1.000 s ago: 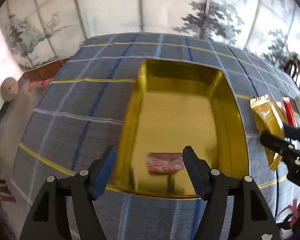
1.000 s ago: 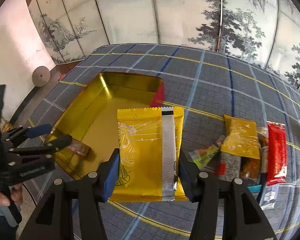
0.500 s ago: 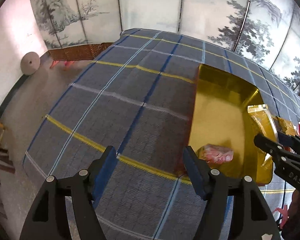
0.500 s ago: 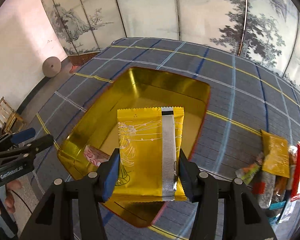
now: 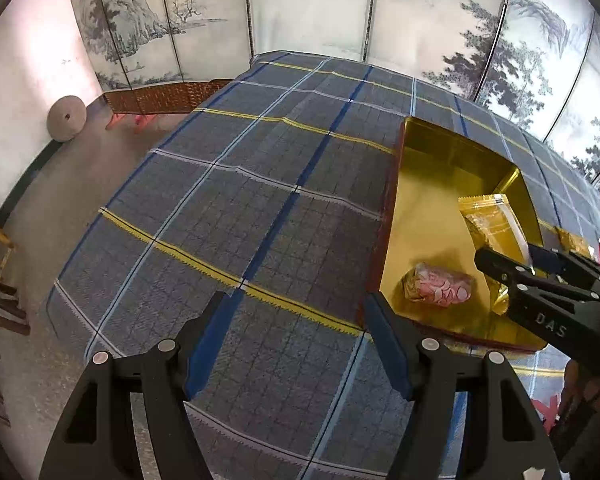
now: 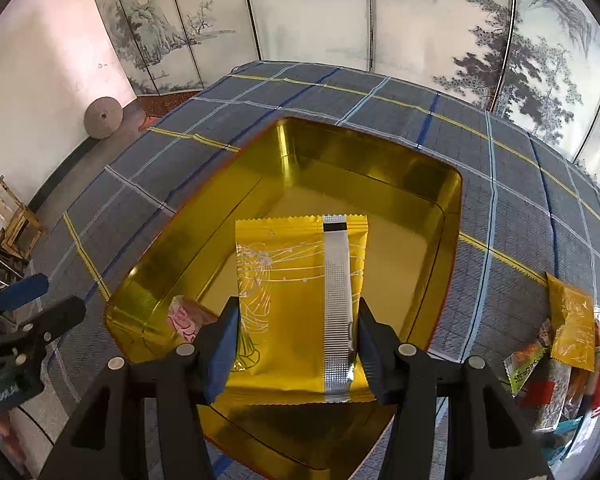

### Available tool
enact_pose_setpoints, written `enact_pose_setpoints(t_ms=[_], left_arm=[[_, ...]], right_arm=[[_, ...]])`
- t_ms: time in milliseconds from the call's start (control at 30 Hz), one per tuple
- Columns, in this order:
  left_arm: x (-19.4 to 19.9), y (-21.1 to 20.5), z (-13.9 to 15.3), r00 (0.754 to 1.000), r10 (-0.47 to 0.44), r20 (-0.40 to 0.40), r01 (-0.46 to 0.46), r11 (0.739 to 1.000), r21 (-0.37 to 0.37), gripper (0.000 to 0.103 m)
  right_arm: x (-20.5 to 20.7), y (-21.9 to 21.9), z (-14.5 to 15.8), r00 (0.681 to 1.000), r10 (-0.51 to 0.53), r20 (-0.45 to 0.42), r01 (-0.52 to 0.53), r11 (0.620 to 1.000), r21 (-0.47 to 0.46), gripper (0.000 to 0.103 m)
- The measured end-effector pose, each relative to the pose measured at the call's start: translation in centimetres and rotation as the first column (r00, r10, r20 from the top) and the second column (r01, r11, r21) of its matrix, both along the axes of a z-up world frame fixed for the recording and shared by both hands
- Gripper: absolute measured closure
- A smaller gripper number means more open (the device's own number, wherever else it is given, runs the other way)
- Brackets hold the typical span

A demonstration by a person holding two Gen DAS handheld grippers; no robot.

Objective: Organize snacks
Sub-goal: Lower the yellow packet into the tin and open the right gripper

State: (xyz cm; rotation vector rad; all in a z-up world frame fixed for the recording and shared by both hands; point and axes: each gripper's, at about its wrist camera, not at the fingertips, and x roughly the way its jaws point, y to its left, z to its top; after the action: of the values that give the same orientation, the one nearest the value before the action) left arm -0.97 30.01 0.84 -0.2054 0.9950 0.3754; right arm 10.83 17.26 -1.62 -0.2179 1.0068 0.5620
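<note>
If the right claw (image 6: 296, 344), which is clamped by both pads on the side edges of the yellow packet (image 6: 300, 308), is released while the packet is held above the gold tin (image 6: 448, 208) at a slant, the packet may be dropped onto the pink snack (image 6: 186, 320) in the near left corner or left propped against a wall. The packet is flat and glossy, with a silver seam strip, white line art and crimped ends. The left claw (image 5: 296, 340) is held apart and empty over the plaid counter (image 5: 260, 200), beside the tin.
</note>
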Motion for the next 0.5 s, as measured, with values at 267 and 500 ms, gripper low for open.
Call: enact_pose_setpoints(t_ms=[267, 500], left_arm=[[-0.5, -0.7, 0.1, 1.000, -0.015, -0.021, 0.015, 0.999, 0.037, 0.035], [-0.7, -1.3, -0.1, 0.999, -0.021, -0.031, 0.022, 0.999, 0.031, 0.034]], right_arm=[[-0.3, -0.1, -0.7, 1.000, -0.002, -0.017, 0.002, 1.000, -0.006, 0.048], [-0.5, -0.1, -0.9, 1.000, 0.016, -0.022, -0.016, 1.000, -0.007, 0.048]])
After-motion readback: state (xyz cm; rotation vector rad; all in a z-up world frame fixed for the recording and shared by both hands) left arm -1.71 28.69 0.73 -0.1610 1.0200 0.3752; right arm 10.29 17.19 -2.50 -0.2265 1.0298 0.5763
